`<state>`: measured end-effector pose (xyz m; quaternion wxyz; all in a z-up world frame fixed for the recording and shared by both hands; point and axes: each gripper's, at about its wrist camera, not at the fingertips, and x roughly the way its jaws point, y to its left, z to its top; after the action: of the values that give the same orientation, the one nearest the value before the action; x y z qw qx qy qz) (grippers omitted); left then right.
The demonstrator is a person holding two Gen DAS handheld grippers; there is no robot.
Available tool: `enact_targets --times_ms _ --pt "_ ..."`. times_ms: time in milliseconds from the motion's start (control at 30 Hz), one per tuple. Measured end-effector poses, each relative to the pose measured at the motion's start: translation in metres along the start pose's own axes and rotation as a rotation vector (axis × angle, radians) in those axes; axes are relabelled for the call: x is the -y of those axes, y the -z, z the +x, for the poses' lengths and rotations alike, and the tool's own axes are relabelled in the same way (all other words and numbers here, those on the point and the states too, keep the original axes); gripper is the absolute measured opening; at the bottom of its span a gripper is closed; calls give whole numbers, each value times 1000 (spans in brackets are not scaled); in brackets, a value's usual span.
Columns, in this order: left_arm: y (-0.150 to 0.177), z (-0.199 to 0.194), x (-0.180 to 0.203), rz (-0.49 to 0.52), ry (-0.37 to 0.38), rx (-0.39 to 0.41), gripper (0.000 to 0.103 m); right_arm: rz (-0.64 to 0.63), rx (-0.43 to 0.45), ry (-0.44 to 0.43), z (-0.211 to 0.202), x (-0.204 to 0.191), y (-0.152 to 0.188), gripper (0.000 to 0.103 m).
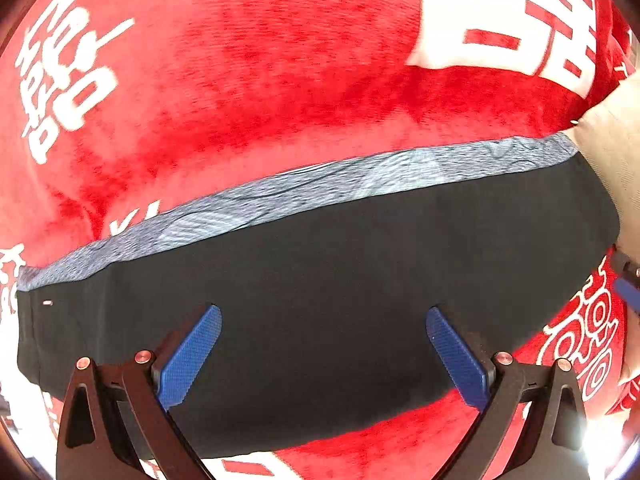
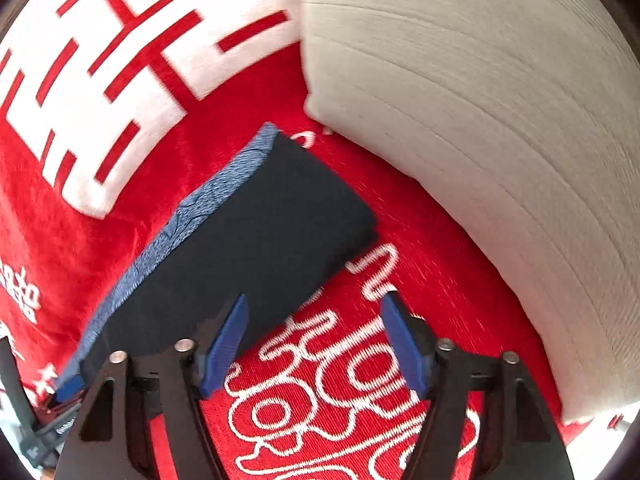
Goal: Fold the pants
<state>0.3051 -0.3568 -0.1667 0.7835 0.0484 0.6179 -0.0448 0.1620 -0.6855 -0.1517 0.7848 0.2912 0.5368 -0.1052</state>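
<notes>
The folded black pants [image 1: 320,288], blue-grey band along their 12 o'clock edge, lie flat on the red blanket [image 1: 260,80] beneath the left gripper [image 1: 322,354], jaws spread and empty, while the right gripper [image 2: 314,342] hangs spread over blanket at the pants' 5 o'clock corner, a white pillow [image 2: 480,140] at 2 o'clock

**Pants, dark, folded: one item**

Pants [image 1: 320,280]: black fabric folded into a long, flat, narrow band, lying on a red plush cover with white lettering. A strip of mottled blue-grey fabric runs the full length of one long edge, exposed beside the black layer. Surface smooth, few creases. One small pale mark near one end in the left wrist view. In the right wrist view the pants [image 2: 260,232] lie diagonally, with a squared-off short end near a cream-coloured cushion.
</notes>
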Motion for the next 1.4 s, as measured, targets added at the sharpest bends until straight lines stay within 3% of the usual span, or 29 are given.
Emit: enact_targets --times_ms 133,367,633,767,867,900,967,1033,1100,1400 --pt "-4 7 10 -26 3 -18 103 95 -52 -163 11 10 10 63" --pt "-8 22 24 -16 -31 -36 103 198 -24 -369 38 12 19 63" --pt "-8 30 25 -41 -29 -37 103 271 82 -478 55 12 12 63" --pt "-11 27 31 -44 -18 -36 103 244 111 -492 61 -1 2 64" --pt "-19 12 45 -41 0 7 103 242 107 -478 70 -10 -6 61" --pt "-22 9 49 -37 2 21 103 242 93 -466 71 -12 -7 56" --pt "-26 6 60 -23 1 39 103 229 45 -397 75 -16 -11 16" --pt "-23 11 72 4 -26 35 97 189 45 -374 69 -22 -14 15" --pt "-18 24 76 23 -42 4 74 128 60 -362 58 -33 -15 14" --pt "7 30 74 23 -14 115 74 -111 84 -360 19 -97 -14 14"
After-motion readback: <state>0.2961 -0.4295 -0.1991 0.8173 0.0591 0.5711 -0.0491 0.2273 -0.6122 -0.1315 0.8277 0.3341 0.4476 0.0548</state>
